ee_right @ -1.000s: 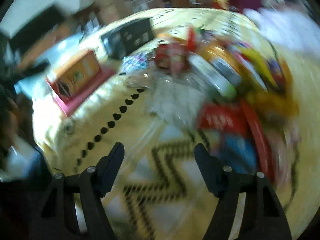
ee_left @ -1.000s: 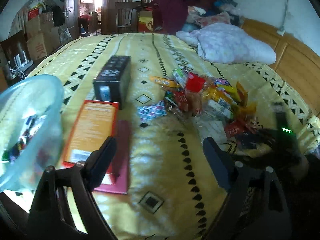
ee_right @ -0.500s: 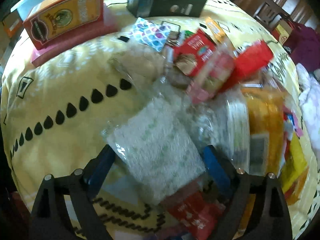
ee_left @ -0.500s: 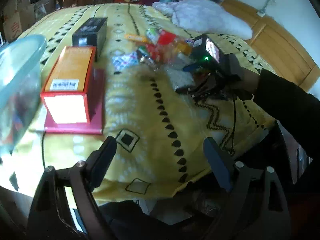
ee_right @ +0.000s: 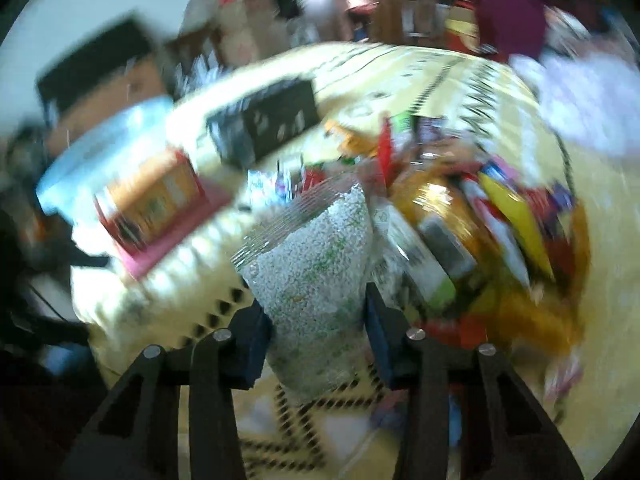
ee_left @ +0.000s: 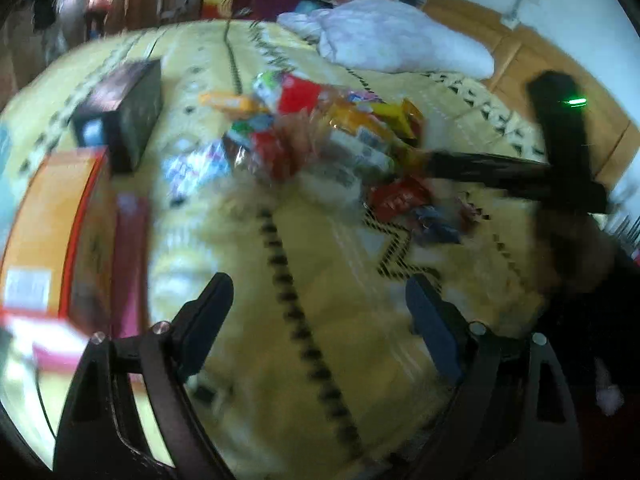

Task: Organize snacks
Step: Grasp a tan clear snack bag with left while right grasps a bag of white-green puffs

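Observation:
A pile of bright snack packets lies on the yellow patterned bedspread; it also shows in the right wrist view. My right gripper is shut on a clear bag of white puffed snack and holds it lifted above the bedspread. In the left wrist view the right gripper reaches into the pile from the right. My left gripper is open and empty over bare bedspread near the front edge. Both views are blurred.
An orange box lies on a pink box at the left, with a black box behind. A pale blue plastic tub stands left of them. A white pillow lies at the headboard.
My right gripper closed on the white puffed snack bag and lifted it off the pile. My left gripper moved forward over the bed and stays open.

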